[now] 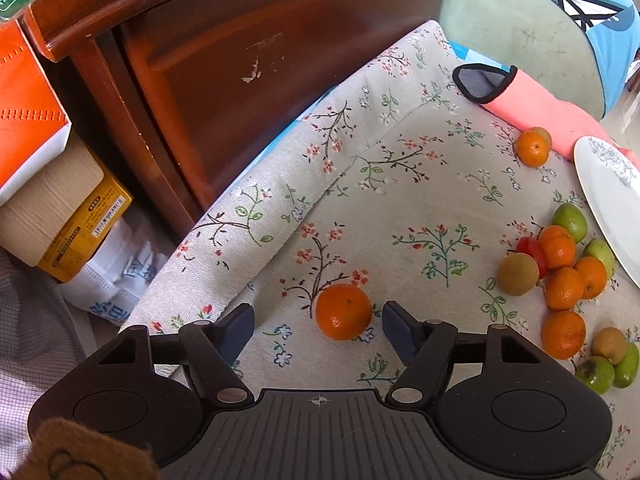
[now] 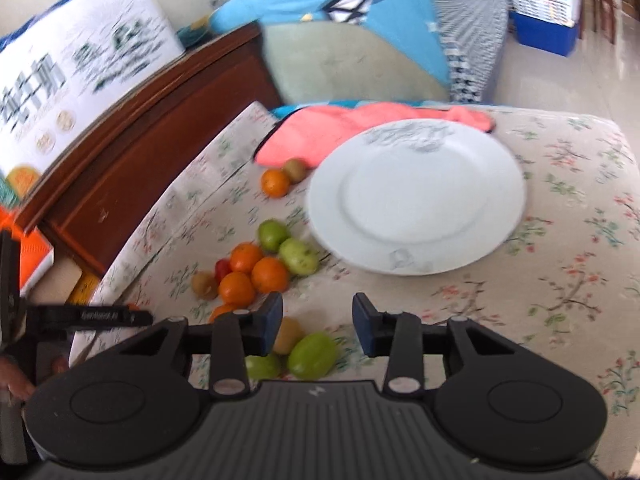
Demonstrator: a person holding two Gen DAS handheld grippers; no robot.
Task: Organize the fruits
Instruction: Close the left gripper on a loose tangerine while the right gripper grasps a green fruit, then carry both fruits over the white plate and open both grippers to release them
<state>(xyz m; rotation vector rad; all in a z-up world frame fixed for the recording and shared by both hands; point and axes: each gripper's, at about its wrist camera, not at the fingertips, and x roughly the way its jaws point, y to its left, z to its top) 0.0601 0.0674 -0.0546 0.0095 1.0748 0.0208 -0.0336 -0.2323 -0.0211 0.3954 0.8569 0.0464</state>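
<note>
A loose heap of small fruit lies on a floral cloth (image 1: 400, 184): tangerines (image 1: 566, 276), green jujube-like fruits (image 1: 570, 222), brownish round fruits (image 1: 518, 274) and one red piece (image 1: 530, 250). Just beside the heap sits a white plate (image 2: 416, 196) with a grey flower print, bare of fruit. Behind it a coral-pink cloth (image 2: 344, 124) lies crumpled, with one more tangerine (image 2: 275, 183) and a brown fruit (image 2: 295, 170) touching its edge.

My left hand-held gripper (image 1: 318, 324) points down at a single tangerine (image 1: 343, 311) lying apart from the heap. Its jaws stand apart on either side of the fruit; the right pad is close, and neither pad presses on it.

My right hand-held gripper (image 2: 318, 322) hovers over bare cloth near the plate, jaws apart and holding nothing; a green fruit (image 2: 312, 354) lies just below the left finger. This view is blurred.

The cloth covers a cushioned seat. A dark wooden frame (image 1: 224, 60) runs along its far edge, cardboard boxes (image 1: 28, 112) are stacked beyond it, and a blue and pale green cushion (image 2: 344, 40) stands behind.
</note>
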